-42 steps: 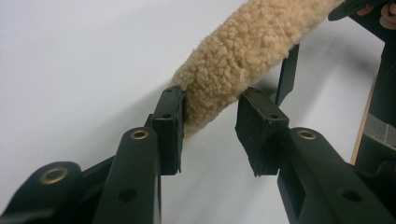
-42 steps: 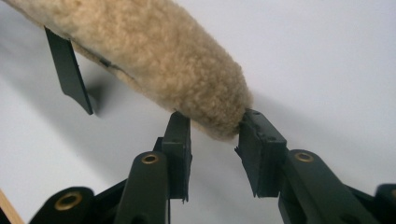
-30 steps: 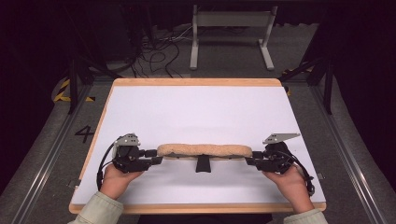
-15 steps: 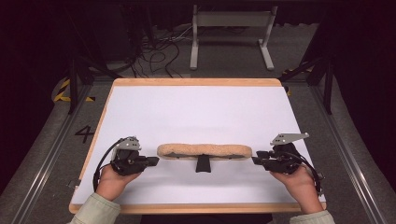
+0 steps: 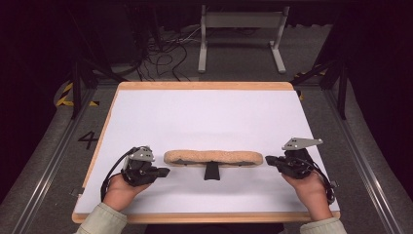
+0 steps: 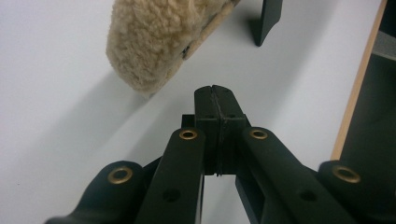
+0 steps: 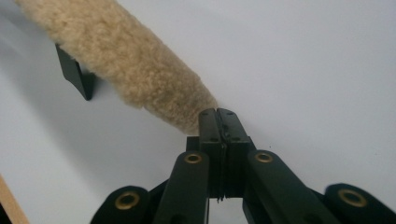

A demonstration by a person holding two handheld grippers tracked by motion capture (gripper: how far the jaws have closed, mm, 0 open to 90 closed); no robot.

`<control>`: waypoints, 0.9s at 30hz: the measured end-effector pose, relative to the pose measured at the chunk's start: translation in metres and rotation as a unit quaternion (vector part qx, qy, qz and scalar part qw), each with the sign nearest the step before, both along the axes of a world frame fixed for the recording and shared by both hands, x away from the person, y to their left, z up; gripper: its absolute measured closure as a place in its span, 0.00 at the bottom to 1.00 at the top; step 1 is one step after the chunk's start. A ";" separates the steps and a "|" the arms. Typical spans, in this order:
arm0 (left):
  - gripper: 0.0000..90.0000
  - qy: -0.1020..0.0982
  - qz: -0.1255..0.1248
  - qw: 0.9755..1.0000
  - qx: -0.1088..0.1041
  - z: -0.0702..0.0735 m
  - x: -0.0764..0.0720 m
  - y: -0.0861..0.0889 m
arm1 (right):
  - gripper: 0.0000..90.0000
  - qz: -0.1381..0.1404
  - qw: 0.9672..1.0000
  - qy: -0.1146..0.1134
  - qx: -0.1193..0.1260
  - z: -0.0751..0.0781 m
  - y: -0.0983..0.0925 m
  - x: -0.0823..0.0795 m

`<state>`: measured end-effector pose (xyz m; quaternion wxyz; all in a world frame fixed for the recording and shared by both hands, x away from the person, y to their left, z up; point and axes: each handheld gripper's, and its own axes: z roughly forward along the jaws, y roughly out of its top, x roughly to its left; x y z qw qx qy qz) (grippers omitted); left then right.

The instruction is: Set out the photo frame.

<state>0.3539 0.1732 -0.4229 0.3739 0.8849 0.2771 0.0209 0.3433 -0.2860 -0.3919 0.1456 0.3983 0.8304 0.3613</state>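
Flanking the fleecy pad [image 5: 213,157], the left gripper [image 5: 163,172] and right gripper [image 5: 269,160] have just been closing, now clenched empty.

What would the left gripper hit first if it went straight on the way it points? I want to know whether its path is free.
Probably the near end of the fluffy beige pad. The left gripper, jaws shut on nothing, points along the table toward it, perhaps slightly to one side.

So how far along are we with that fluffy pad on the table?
The woolly pad lies flat on the white table, its black handle toward the person. Both grippers have just closed with nothing between them: left gripper and right gripper sit off its ends. What remains is unclear.
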 end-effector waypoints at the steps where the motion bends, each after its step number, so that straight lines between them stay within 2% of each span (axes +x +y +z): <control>1: 1.00 0.000 0.000 1.000 0.000 0.000 0.000 0.000 | 1.00 0.000 1.000 0.000 0.000 0.000 0.000 0.000; 4: 1.00 0.010 0.005 1.000 0.007 -0.002 0.002 -0.001 | 1.00 -0.004 1.000 -0.006 -0.005 -0.001 0.004 0.003; 9: 1.00 0.020 0.013 1.000 0.002 -0.005 0.006 -0.002 | 1.00 -0.006 1.000 -0.020 -0.016 -0.005 0.010 0.007; 12: 1.00 0.016 0.013 1.000 0.004 -0.006 0.006 -0.004 | 1.00 -0.007 1.000 -0.019 -0.021 -0.008 0.013 0.008; 17: 1.00 0.017 0.025 1.000 -0.002 -0.006 0.008 -0.006 | 1.00 -0.008 1.000 -0.016 -0.012 -0.009 0.011 0.008; 20: 1.00 0.018 0.042 0.999 -0.010 -0.010 0.012 -0.007 | 1.00 -0.007 1.000 -0.016 -0.013 -0.009 0.012 0.007; 27: 1.00 0.021 0.058 0.998 -0.004 -0.013 0.020 -0.010 | 1.00 -0.003 1.000 -0.010 0.002 -0.010 0.009 0.008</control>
